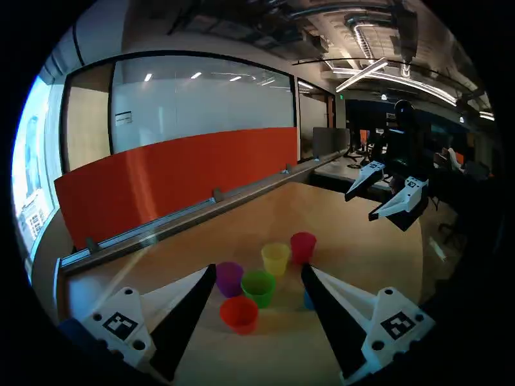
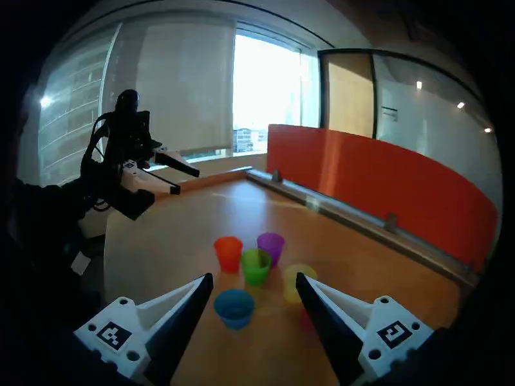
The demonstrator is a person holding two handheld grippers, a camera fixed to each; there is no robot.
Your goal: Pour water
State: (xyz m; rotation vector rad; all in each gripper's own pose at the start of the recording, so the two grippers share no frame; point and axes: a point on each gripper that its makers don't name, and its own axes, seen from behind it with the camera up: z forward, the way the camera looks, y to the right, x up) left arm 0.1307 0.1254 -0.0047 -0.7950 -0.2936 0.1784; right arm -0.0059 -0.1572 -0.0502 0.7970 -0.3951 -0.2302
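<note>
Several small plastic cups stand clustered upright on the wooden table (image 1: 360, 251). From the left gripper view they are purple (image 1: 229, 278), green (image 1: 259, 287), orange (image 1: 239, 314), yellow (image 1: 275, 258), red (image 1: 302, 247) and a blue one (image 1: 308, 300) half hidden behind a finger. My left gripper (image 1: 256, 270) hangs open above and short of them, holding nothing. My right gripper (image 2: 253, 278) faces the cluster from the opposite side, open and empty, with the blue cup (image 2: 234, 307) nearest and the green cup (image 2: 255, 266) beyond. Each gripper also appears far off in the other's view: right (image 1: 359, 208), left (image 2: 188, 183).
An orange divider panel (image 1: 174, 174) with a metal rail (image 1: 193, 215) runs along one long edge of the table. A person's dark sleeve (image 2: 45, 206) holds the left gripper. Office desks and chairs (image 1: 444, 167) stand beyond the table's end; a bright window (image 2: 264, 96) lies opposite.
</note>
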